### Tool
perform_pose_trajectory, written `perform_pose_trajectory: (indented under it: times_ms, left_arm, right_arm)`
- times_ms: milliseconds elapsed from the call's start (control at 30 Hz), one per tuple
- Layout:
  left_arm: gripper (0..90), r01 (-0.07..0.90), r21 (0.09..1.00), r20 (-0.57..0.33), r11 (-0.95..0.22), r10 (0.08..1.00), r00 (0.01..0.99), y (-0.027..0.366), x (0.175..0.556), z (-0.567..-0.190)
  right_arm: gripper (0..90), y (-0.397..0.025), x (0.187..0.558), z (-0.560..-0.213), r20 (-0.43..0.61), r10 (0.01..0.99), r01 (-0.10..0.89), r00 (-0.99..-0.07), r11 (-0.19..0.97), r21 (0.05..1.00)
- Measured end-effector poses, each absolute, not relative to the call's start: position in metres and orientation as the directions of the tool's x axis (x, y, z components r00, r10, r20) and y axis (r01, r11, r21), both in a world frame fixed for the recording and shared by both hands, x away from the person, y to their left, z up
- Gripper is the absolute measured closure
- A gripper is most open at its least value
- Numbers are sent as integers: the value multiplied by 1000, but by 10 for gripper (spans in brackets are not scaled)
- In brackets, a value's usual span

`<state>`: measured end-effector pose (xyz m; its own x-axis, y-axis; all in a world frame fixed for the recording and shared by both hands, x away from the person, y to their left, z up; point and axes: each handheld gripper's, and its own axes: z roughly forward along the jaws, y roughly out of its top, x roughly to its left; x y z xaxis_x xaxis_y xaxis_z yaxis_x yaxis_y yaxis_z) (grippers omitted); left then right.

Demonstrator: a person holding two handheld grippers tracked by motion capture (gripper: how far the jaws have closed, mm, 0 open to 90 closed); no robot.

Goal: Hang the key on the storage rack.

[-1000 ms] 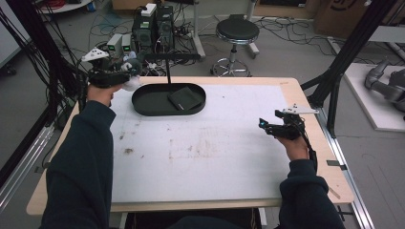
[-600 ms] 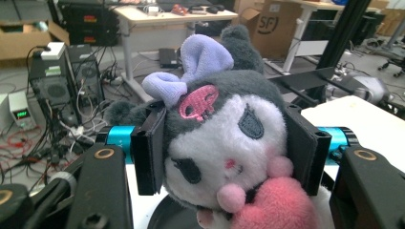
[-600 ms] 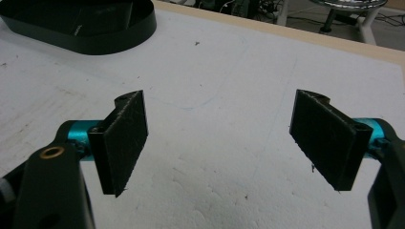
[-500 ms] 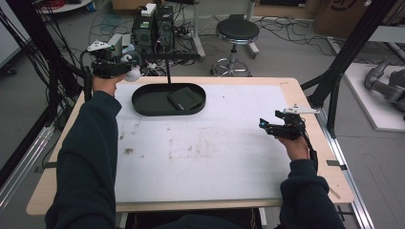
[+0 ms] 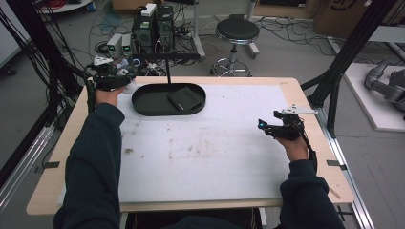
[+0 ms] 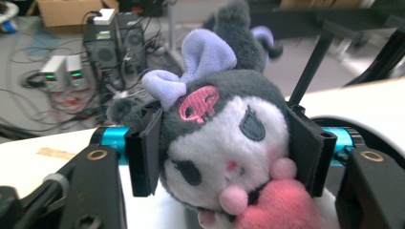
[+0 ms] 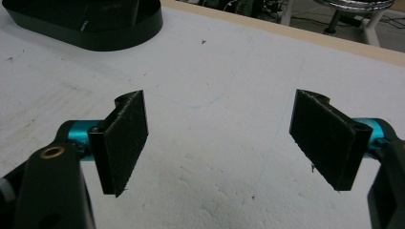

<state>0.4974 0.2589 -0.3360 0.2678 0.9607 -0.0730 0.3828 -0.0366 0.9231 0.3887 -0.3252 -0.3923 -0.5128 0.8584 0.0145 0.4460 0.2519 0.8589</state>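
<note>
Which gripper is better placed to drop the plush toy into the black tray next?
Left. The left gripper is shut on the plush toy right beside the black tray. The right gripper is open, empty and farther off.

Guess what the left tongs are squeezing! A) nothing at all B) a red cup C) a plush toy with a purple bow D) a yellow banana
C: in the left gripper view the left tongs have their two black jaws pressed against both sides of the plush toy, a dark and white toy with a purple bow on its head.
</note>
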Motion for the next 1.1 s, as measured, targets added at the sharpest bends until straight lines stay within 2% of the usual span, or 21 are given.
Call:
perform_pose_trajectory:
  times_ms: [233, 400, 667, 933, 1000, 1100]
  left_arm:
    - [316, 420, 901, 0, -112, 966, 259, 246, 498, -347]
    - [248, 394, 915, -36, -82, 958, 284, 251, 483, -355]
    - [281, 366, 930, -59, -45, 961, 269, 266, 466, -349]
    - [237, 331, 943, -79, -30, 947, 312, 265, 438, -353]
    - [189, 293, 956, -79, -24, 939, 336, 264, 426, -354]
    - [187, 248, 968, -60, -41, 920, 386, 260, 410, -354]
  right_arm:
    - [212, -324, 388, -392, 8, 856, 444, -517, 260, 857]
    - [211, -322, 388, -393, 4, 853, 443, -522, 267, 856]
    - [211, -318, 387, -393, -11, 849, 442, -528, 285, 850]
    - [211, -318, 388, -393, -9, 849, 439, -528, 282, 853]
    - [211, -318, 389, -393, -8, 848, 437, -530, 281, 854]
    - [210, -317, 389, -394, -11, 843, 435, -538, 289, 853]
